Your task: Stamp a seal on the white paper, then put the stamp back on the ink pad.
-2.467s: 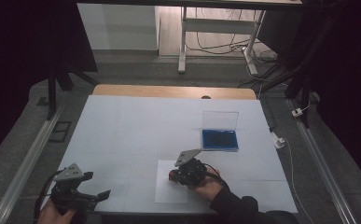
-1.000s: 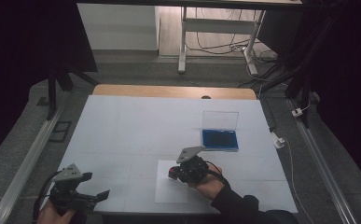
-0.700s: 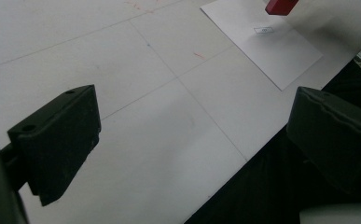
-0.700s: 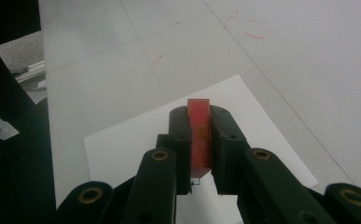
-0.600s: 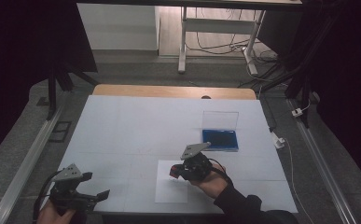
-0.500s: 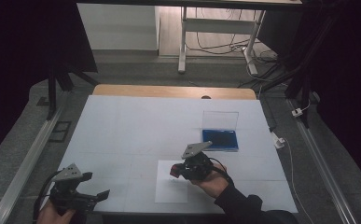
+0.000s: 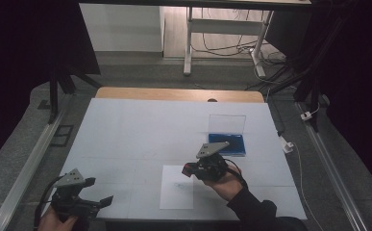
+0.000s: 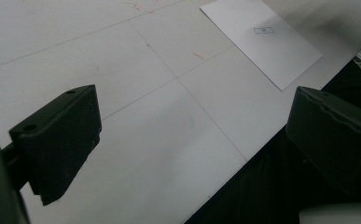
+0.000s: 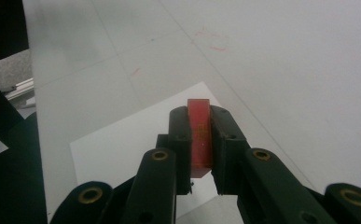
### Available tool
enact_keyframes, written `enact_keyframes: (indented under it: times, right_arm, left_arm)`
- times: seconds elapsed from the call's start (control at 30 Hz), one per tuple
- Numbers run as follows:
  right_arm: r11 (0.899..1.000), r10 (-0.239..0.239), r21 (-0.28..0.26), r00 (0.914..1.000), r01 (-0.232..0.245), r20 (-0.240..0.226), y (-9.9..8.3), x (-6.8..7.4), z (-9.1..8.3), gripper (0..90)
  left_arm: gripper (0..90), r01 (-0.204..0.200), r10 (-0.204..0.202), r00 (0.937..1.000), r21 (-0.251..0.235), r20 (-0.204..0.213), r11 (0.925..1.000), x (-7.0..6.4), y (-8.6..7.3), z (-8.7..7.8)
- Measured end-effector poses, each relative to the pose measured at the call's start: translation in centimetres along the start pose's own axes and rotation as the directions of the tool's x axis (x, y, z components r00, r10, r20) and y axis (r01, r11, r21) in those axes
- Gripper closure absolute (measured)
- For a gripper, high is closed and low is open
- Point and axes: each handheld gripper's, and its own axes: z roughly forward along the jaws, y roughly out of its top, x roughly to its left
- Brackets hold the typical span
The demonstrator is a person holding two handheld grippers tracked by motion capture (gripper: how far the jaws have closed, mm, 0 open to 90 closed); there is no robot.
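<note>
- Left gripper [image 7: 80,202]: near worktop edge, jaws wide apart, holding nothing.
- Sheet of paper [image 7: 176,186]: flat on the white worktop [image 7: 140,130], small printed mark on it.
- Right gripper [image 9: 200,140]: jaws clamped on a small red block [image 9: 200,135], held above the sheet's far right corner. Block looks light, rigid, smooth-sided; best pinched on its flat faces.
- Blue case [image 7: 227,144]: beyond, clear lid raised.

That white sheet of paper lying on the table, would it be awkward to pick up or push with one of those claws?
Probably awkward. The sheet of paper lies flat on the table with no raised edge, so jaws would likely slide over it. It looks thin, so it would probably flop if lifted by a corner. A push might skid or buckle it, since the table looks smooth.
</note>
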Motion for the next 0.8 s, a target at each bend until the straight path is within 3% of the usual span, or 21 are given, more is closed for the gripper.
enact_keyframes:
  times: [0.37,0.8]
  right_arm:
    - [0.999,0.042,-0.013,0.9963,-0.041,0.075,-0.4,-2.1,-1.3,80.0]
    - [0.994,0.103,-0.039,0.9825,-0.098,0.155,-1.0,-4.4,-3.0,80.1]
  left_arm:
    - [3.7,-0.001,0.001,1.0000,-0.001,0.002,1.0000,0.0,0.0,0.0]
    - [3.7,-0.007,0.007,1.0000,0.000,0.002,1.0000,0.0,0.1,0.1]
